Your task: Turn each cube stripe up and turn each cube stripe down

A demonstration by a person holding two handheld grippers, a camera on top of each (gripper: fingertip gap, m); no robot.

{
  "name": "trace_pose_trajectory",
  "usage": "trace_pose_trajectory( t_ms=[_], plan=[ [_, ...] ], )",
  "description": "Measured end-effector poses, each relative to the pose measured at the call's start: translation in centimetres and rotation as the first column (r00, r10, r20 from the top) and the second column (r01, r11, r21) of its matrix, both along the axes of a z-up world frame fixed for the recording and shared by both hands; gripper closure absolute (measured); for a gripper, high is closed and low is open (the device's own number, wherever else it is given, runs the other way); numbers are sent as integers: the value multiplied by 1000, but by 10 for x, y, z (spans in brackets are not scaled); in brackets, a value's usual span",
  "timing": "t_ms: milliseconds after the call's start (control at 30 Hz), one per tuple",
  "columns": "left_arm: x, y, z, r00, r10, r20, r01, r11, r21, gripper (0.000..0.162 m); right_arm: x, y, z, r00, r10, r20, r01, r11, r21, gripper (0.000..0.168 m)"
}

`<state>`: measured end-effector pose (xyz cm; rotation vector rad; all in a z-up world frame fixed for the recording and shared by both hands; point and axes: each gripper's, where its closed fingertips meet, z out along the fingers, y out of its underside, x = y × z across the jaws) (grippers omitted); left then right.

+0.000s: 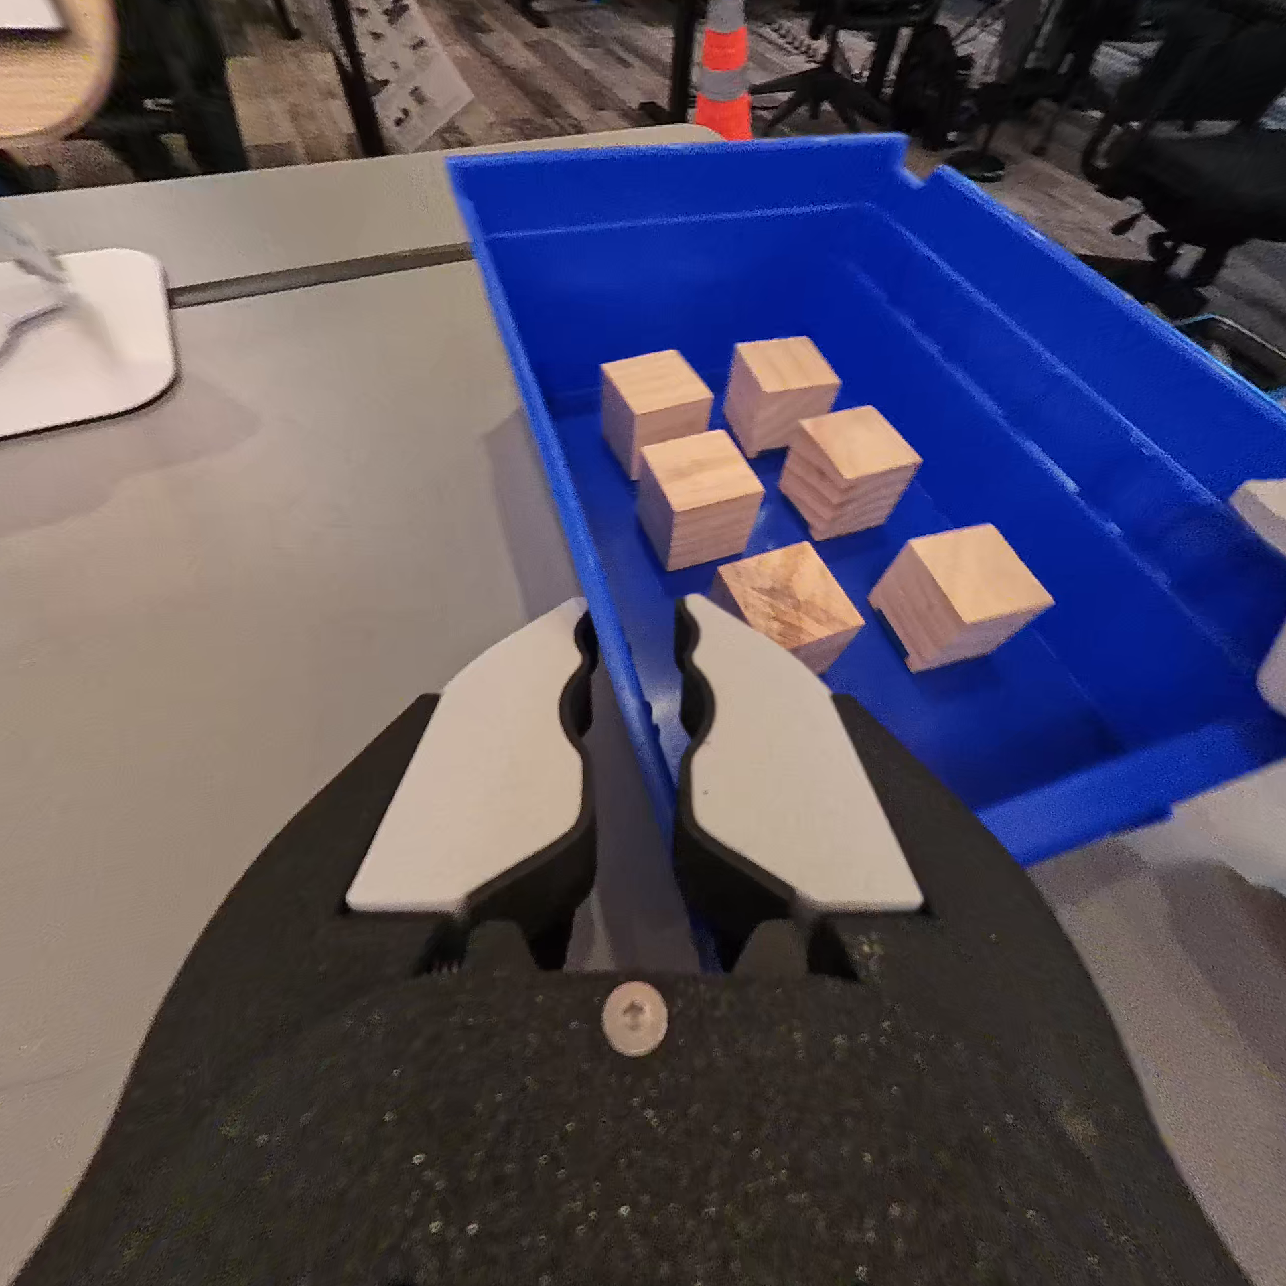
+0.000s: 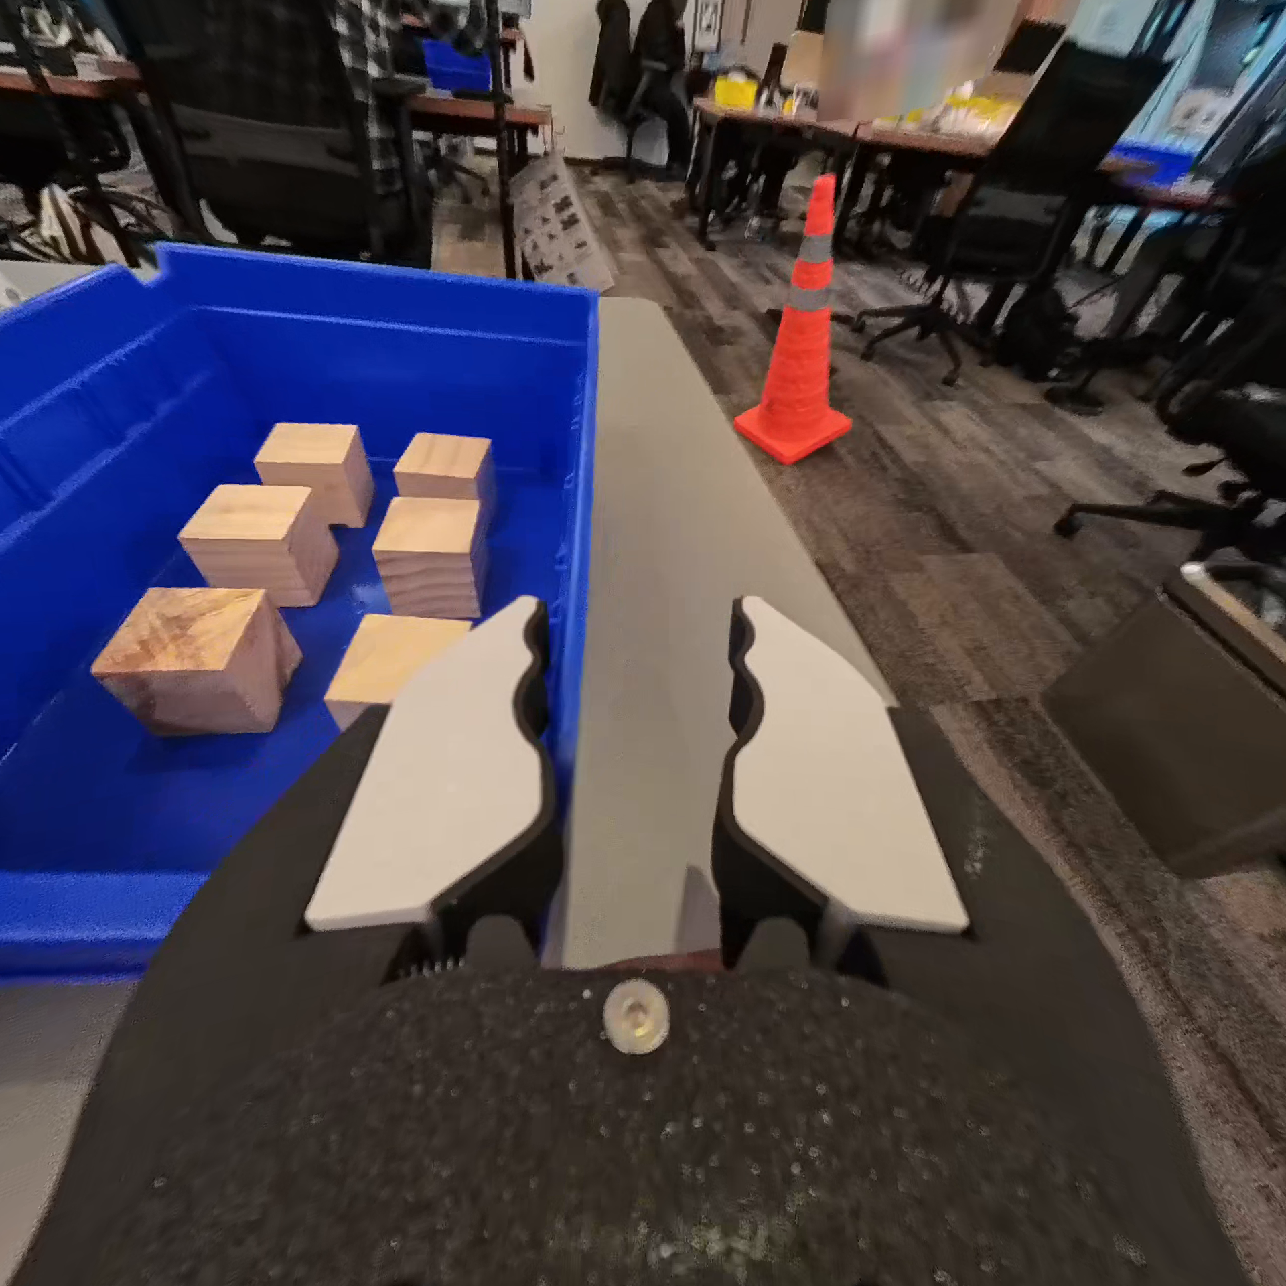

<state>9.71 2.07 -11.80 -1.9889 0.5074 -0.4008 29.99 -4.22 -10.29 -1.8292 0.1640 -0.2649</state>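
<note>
Six wooden cubes (image 1: 765,487) sit in a blue bin (image 1: 529,390) on the counter (image 1: 278,557), plain sides up. The left claw (image 1: 630,619) straddles the bin's wall, apart. The right claw (image 2: 637,612) is apart beside the bin.

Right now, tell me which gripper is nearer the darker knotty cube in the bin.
Left. The left gripper hangs at the bin's rim right beside the darker cube; the right gripper sits over the table outside the opposite wall.

The cubes (image 1: 699,516) are bare, unfinished wood with visible grain, one (image 1: 790,604) darker and streakier. The bin (image 1: 1044,334) is glossy blue plastic, and the table (image 1: 313,557) looks like smooth matt grey.
</note>
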Motion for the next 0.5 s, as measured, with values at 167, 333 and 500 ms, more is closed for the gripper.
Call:
trace_pose_trajectory(
  t_ms=[167, 333, 500],
  plan=[
    [-23, 6, 2, 998, 64, 30, -63, 998, -16, 158, -39, 12, -14, 992, 89, -84, -94, 994, -61, 140],
    [-45, -1, 8, 998, 55, 15, -55, 998, -2, 158, -65, 0, -14, 995, 42, -95, -53, 992, -116, 161],
    [-92, -14, 26, 995, 96, -2, -96, 994, 57, 159, -111, -5, -2, 991, 81, -109, -89, 993, -73, 161]
  ],
)
